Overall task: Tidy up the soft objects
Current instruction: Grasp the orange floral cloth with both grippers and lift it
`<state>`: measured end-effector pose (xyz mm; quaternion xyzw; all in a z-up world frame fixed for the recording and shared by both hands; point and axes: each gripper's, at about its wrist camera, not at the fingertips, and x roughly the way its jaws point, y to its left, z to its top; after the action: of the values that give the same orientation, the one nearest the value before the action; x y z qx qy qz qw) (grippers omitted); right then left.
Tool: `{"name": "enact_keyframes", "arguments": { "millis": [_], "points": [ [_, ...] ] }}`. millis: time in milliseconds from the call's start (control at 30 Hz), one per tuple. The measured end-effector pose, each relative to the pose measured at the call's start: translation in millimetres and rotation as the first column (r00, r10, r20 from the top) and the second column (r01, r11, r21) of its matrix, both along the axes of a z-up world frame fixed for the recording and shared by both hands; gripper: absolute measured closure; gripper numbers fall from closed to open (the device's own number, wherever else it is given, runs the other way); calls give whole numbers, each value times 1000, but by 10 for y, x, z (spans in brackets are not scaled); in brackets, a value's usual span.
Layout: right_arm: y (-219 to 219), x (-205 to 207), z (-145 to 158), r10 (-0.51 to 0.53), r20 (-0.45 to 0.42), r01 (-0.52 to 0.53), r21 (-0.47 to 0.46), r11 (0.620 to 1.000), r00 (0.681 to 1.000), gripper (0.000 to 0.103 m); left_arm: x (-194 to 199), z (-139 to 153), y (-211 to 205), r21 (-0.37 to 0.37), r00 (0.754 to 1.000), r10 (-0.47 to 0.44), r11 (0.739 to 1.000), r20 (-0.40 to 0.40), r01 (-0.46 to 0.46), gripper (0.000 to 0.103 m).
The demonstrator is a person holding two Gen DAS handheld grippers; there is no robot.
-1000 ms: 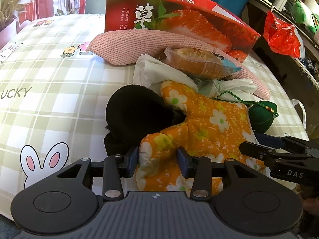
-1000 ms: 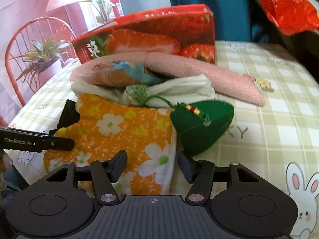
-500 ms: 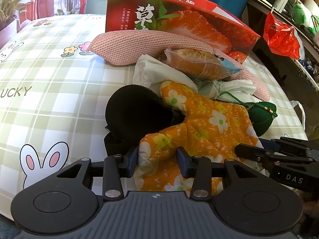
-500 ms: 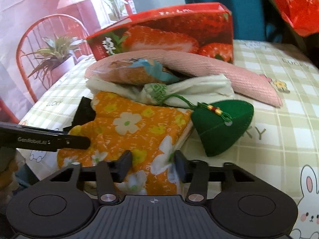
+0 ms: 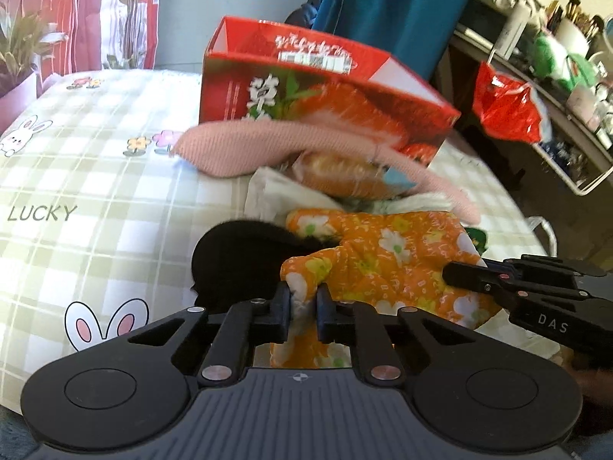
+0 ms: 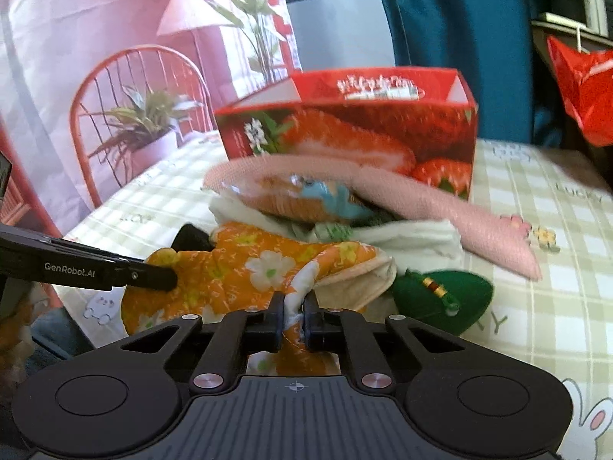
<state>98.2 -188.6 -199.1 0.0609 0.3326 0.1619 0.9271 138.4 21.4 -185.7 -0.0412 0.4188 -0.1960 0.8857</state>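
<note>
Left wrist view, scanning left to right. Checked tablecloth (image 5: 95,176) with rabbit prints and the word LUCKY fills the left half of the frame. A black soft item (image 5: 237,257) lies centre-left, just beside and partly under the orange floral mitt (image 5: 387,257). Left gripper (image 5: 303,306), bottom centre: fingers drawn in tight, pinching the mitt's near corner between the pads. Above it, upper centre, a red strawberry box (image 5: 325,99) stands open-topped; a pink knitted piece (image 5: 237,145) lies along its front. Below the pink piece sit a clear-wrapped bread pack (image 5: 341,174) and some white cloth (image 5: 276,195). At lower right the other tool reaches in, its tip touching the mitt's right edge. Upper right: a red plastic bag (image 5: 505,107) hangs off a cluttered shelf.

Right wrist view, left to right. The left tool's black finger enters from the left edge, its tip on the mitt (image 6: 237,268). Right gripper (image 6: 295,316), bottom centre: fingers pressed nearly together, pinching a fold of the mitt's cuff edge. The mitt is centre frame, its pale lining showing at the open cuff. A green plush pouch (image 6: 440,295) with a beaded cord lies just right of the mitt, touching it. Behind, the box (image 6: 345,122) occupies upper centre. Motion blur softens the background pile.
</note>
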Motion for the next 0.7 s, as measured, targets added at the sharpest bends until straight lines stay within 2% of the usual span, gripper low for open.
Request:
{"name": "enact_keyframes", "arguments": {
  "millis": [333, 500, 700],
  "points": [
    [-121, -104, 450, -8, 121, 6, 10, 1000, 993, 94, -18, 404, 27, -69, 998, -20, 997, 63, 24, 89],
    [-111, -8, 660, 11, 174, -12, 3, 1000, 985, 94, 102, 453, 43, -80, 998, 0, 997, 63, 5, 89],
    [-13, 130, 774, 39, 205, -37, -13, 999, 978, 94, 230, 539, 67, -75, 996, 15, 997, 87, -9, 88]
  ]
}}
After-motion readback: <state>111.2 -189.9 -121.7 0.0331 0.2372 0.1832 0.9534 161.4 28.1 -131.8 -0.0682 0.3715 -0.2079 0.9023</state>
